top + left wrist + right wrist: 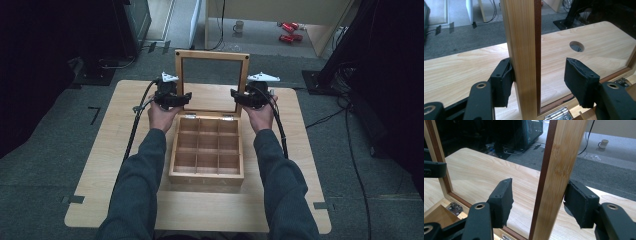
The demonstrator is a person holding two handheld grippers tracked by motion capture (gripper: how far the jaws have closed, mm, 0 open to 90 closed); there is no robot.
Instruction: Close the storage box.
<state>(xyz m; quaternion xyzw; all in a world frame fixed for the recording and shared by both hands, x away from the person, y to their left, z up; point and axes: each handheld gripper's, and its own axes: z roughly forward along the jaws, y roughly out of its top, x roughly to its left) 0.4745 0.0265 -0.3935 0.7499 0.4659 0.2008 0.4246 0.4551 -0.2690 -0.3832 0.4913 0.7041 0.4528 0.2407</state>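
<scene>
Standing open at the middle of the table (100, 165), a wooden box (206, 172) with a grid of small compartments has its glass-paned lid (212, 56) raised upright at the far edge, and a gripper sits at each side of that lid. The left gripper (183, 98) straddles the left post of the lid frame: in the left gripper view the post (522, 57) rises between the two black jaws, the outer pad (503, 82) touching the wood while the inner pad (580, 80) stands apart from it, in front of the pane, so the jaws are open around the post and not clamped on it. The right gripper (236, 96) mirrors this on the right post (559, 175): its outer pad (580, 205) lies against the wood and its inner pad (502, 200) stands clear on the glass side, so these jaws are open as well. A metal hinge (555, 115) shows at the foot of the lid in the left gripper view, and another hinge (455, 208) beside a compartment corner in the right one. The person's two hands (161, 116) hold the grippers just behind the box's back corners, grey sleeves (140, 185) running along both sides of the box. Beyond the table, a mug (239, 26) stands on the floor.
</scene>
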